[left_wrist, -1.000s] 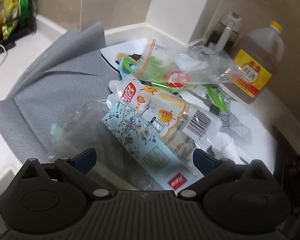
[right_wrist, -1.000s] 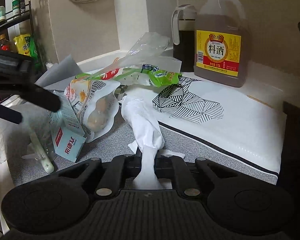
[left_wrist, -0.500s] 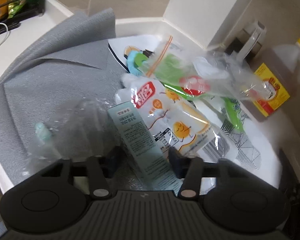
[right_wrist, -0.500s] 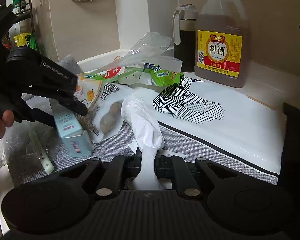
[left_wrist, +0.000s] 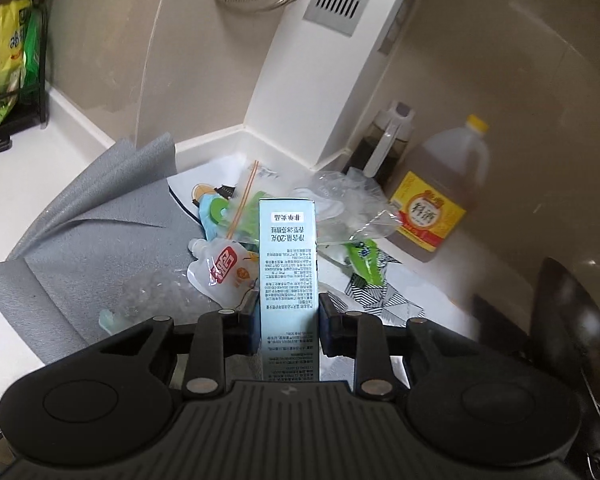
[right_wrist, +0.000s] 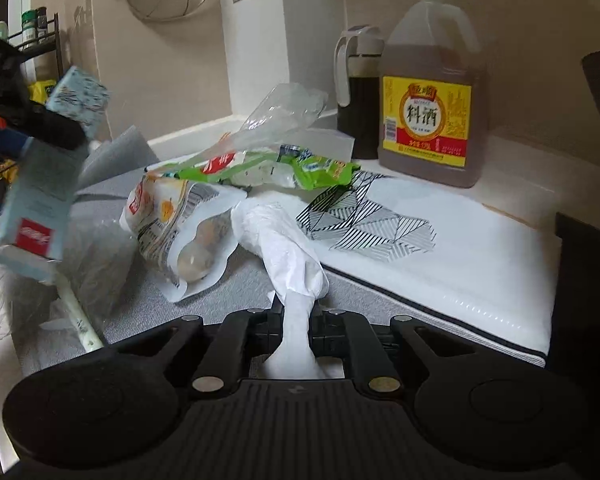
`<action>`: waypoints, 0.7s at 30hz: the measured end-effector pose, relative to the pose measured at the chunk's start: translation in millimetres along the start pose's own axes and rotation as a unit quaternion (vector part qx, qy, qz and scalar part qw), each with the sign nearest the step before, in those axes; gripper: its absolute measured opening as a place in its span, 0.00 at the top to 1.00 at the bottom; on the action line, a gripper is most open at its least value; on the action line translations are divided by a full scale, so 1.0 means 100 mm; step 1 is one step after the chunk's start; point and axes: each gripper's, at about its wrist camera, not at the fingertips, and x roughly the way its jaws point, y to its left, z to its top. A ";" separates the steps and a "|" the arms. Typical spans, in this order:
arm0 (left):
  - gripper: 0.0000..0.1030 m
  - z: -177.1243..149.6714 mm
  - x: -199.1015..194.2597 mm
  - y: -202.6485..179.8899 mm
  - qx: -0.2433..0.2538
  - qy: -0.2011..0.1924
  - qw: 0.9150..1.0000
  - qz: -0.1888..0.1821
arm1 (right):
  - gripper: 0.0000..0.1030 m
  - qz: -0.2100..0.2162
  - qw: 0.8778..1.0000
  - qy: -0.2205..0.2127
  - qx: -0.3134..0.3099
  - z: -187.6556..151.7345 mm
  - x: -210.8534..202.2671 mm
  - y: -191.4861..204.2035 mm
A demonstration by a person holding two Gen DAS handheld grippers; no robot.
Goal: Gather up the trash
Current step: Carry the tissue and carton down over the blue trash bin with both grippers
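Trash lies heaped on a grey mat [left_wrist: 84, 256] at the back corner of the counter [left_wrist: 32, 168]: a white pouch [left_wrist: 220, 276] with a red label, a clear zip bag [left_wrist: 260, 208], a green wrapper [right_wrist: 320, 168] and crumpled clear plastic [left_wrist: 156, 292]. A pale blue carton [left_wrist: 288, 280] is up off the mat, pinched upright between the fingers of the left gripper [left_wrist: 289, 320], its printed side facing the camera. The right wrist view shows the same carton raised over the mat's left edge. The right gripper [right_wrist: 296, 320] is pressed onto a twisted white tissue [right_wrist: 284, 252], whose far end rests on the mat beside the pouch. Near the counter's back edge stand a jug [right_wrist: 430, 92] of brown liquid and a dark cruet [right_wrist: 358, 96] just beside it, with a patterned white cloth [right_wrist: 460, 264] in front.
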 end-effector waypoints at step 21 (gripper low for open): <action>0.70 -1.36 -1.97 1.30 0.025 -0.030 0.984 0.171 | 0.92 -0.014 0.994 -0.095 0.057 -0.04 -0.49 0.00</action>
